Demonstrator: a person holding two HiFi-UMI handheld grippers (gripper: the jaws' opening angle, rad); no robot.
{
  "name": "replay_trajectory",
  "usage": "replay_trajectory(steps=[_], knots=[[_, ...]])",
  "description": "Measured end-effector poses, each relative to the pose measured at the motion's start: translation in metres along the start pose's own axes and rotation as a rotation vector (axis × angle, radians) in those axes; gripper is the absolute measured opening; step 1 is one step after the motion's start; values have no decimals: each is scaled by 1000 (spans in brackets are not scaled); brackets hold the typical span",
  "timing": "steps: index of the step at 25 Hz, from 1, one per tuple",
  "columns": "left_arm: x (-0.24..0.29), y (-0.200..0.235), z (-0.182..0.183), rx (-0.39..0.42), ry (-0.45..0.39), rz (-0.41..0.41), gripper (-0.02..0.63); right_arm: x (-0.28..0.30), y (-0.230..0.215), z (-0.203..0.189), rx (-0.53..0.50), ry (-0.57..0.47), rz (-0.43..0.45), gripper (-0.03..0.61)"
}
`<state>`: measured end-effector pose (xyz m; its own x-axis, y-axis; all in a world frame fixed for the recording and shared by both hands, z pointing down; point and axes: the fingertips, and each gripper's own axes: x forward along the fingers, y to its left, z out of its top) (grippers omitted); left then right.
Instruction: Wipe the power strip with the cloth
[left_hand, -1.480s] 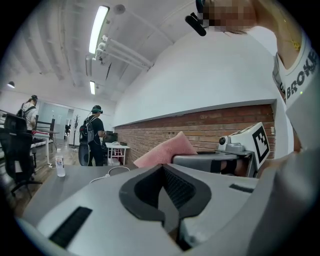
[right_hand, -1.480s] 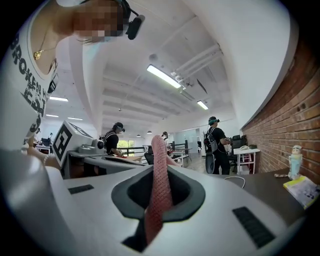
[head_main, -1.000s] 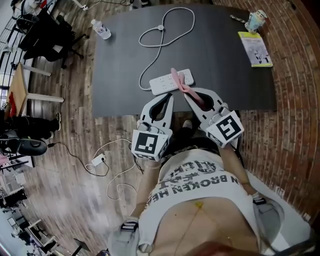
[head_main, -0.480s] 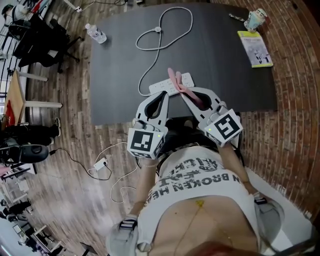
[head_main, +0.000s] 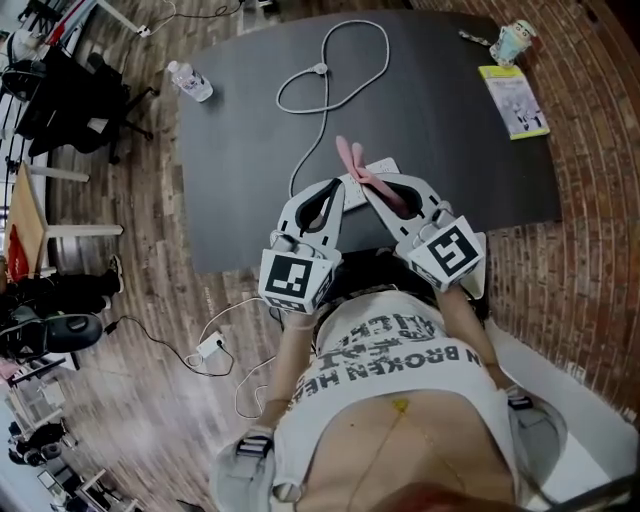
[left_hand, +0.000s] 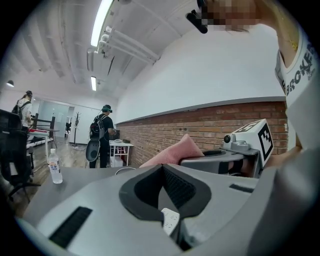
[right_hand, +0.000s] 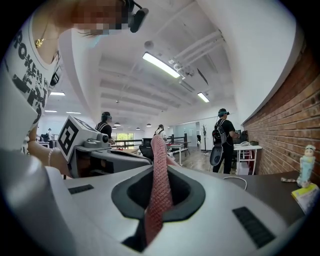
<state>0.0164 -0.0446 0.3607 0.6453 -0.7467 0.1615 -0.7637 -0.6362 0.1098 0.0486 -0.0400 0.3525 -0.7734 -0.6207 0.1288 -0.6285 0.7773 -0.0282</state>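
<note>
The white power strip (head_main: 379, 169) lies on the dark table (head_main: 250, 150), mostly hidden under the gripper tips. Its white cable (head_main: 325, 75) loops toward the far side. My right gripper (head_main: 364, 187) is shut on the pink cloth (head_main: 351, 160), whose free end sticks out over the strip. In the right gripper view the cloth (right_hand: 160, 175) stands upright, clamped between the jaws. My left gripper (head_main: 338, 188) is shut with nothing in it, close beside the right one. In the left gripper view a bit of the strip (left_hand: 170, 220) shows through the jaw opening, with the cloth (left_hand: 175, 152) just beyond.
A water bottle (head_main: 188, 80) stands at the table's far left corner. A yellow-edged booklet (head_main: 519, 102) and a small cup (head_main: 512, 40) are at the far right. A charger with a cord (head_main: 210, 347) lies on the wood floor. People stand far off in the room.
Both grippers have moved forward over the table together. The strip, in plain sight before, is now mostly covered by their tips and the cloth. Neither gripper's jaws have changed.
</note>
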Motion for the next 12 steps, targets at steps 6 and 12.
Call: replay_trajectory(steps=[6, 12], knots=[[-7, 21, -10, 0, 15, -32, 8, 24, 8, -9, 10, 11, -27, 17], [-18, 32, -14, -8, 24, -20, 8, 37, 17, -16, 21, 32, -14, 17]])
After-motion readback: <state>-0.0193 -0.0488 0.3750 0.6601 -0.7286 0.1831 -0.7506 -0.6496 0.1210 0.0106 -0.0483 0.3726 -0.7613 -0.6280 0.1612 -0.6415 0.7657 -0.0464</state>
